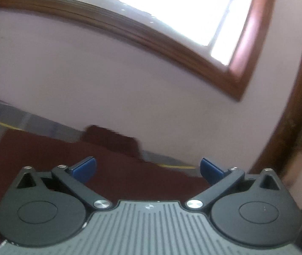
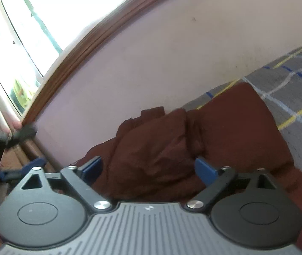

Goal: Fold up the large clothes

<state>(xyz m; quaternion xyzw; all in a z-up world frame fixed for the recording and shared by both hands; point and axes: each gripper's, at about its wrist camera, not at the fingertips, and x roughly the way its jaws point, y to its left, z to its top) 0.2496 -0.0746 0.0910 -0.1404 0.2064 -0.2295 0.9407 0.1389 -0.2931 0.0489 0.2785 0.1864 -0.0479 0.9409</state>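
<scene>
A dark maroon garment (image 2: 172,140) lies bunched and creased on a grey checked bedsheet (image 2: 295,89). My right gripper (image 2: 148,170) is open just above the rumpled cloth, its blue pads (image 2: 91,169) wide apart and holding nothing. In the left wrist view the same maroon garment (image 1: 112,170) spreads flatter below my left gripper (image 1: 148,170), which is open and empty, with a raised fold of the cloth (image 1: 110,138) behind it. The left gripper (image 2: 21,170) shows blurred at the left edge of the right wrist view.
A pale pink wall (image 1: 87,74) stands close behind the bed. A wooden-framed window (image 1: 172,6) is above it and also shows in the right wrist view (image 2: 23,31). The bedsheet (image 1: 13,119) shows at the left of the left wrist view.
</scene>
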